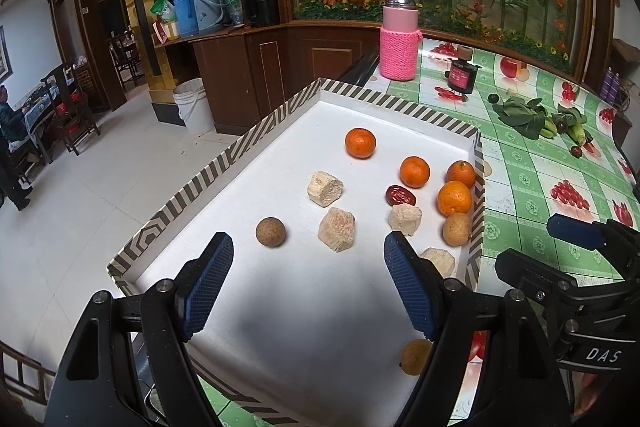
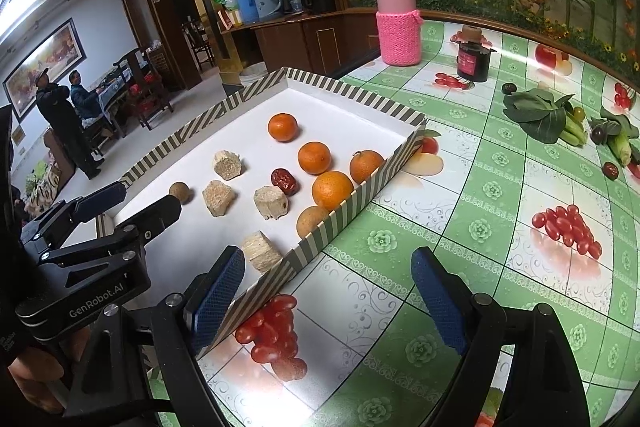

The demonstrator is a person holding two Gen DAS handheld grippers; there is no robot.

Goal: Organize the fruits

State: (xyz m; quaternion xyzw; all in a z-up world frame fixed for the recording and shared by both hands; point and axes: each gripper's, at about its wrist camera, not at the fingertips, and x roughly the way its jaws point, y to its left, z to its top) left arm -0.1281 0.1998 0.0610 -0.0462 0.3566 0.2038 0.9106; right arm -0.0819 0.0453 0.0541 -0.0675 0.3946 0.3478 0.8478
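A shallow white tray [image 1: 360,93] with a striped rim sits on a counter [image 2: 500,267] covered in green fruit-print cloth, holding four oranges [image 1: 360,143], a red date [image 1: 400,195], several pale fibrous chunks [image 1: 337,229] and brown round fruits [image 1: 271,231]. The left tool [image 1: 308,287] hangs over the tray's near end, its blue pads spread apart and gripping nothing. The right tool [image 2: 328,301] is likewise released and empty, poised above bare cloth just outside the tray's right wall. Only the left wrist view shows another brown fruit [image 1: 416,356] tucked low in the tray beside the left tool's right finger. The right wrist view alone shows two people [image 2: 60,115] standing in the room beyond. Both views take in a pink-sleeved bottle [image 2: 398,23], a dark jar [image 2: 474,59] and leafy greens [image 2: 540,115] farther along the counter.
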